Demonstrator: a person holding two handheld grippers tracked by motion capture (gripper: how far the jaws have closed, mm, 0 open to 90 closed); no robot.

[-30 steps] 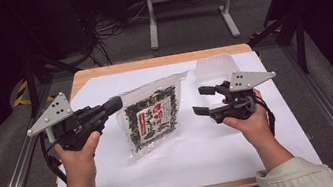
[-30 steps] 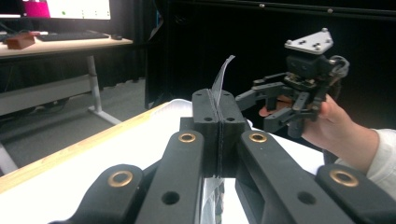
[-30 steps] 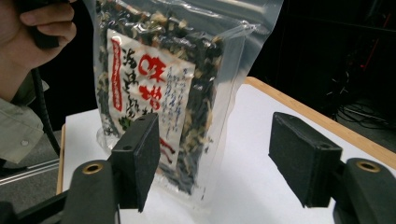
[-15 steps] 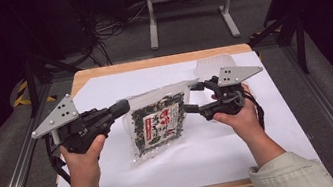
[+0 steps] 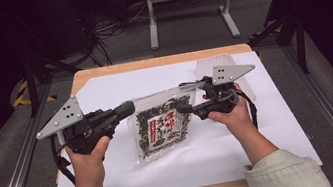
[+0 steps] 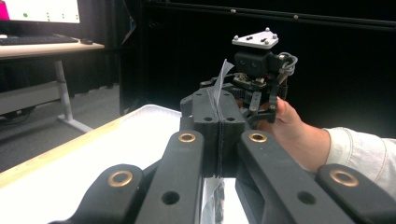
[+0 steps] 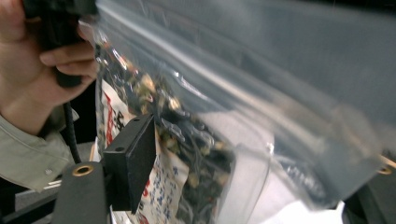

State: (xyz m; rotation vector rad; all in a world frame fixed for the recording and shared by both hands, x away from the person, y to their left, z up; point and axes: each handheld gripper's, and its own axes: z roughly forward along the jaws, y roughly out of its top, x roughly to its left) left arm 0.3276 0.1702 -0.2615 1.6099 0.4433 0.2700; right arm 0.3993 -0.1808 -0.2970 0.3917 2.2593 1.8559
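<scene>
Where the white sheet [image 5: 261, 129] covers the wooden desk [image 5: 149, 63], a clear plastic bag [image 5: 162, 127] of dark dried contents with a red-and-white printed label is held up between two hand-held grippers, its lower end hanging toward the sheet. Left gripper [image 5: 126, 110]: at the bag's left upper corner in the high view; in the left gripper view its two black fingers [image 6: 205, 114] are pressed flat together with the thin edge of the bag's film [image 6: 219, 81] pinched in the seam, so they are clenched on the bag. Left hand [image 5: 85, 154]: wrapped around the gripper body, pale sleeve below. Right gripper [image 5: 182, 96]: at the bag's right upper edge in the high view, where a clear top strip of the bag stretches across to it; grey three-cornered plate [image 5: 232, 71] on top. In the right gripper view one black finger [image 7: 133, 163] stands in front of the bag's printed face while the film spreads across the rest of the picture; the other finger is hidden behind the film, so whether this pair is clenched on the bag cannot be told. Right hand [image 5: 230, 111]: gripping the tool body, pale sleeve below. Clear plastic container [image 5: 220, 62]: on the sheet behind the right gripper, partly hidden. Grey metal stand [image 5: 188, 4]: on the floor beyond the desk.
</scene>
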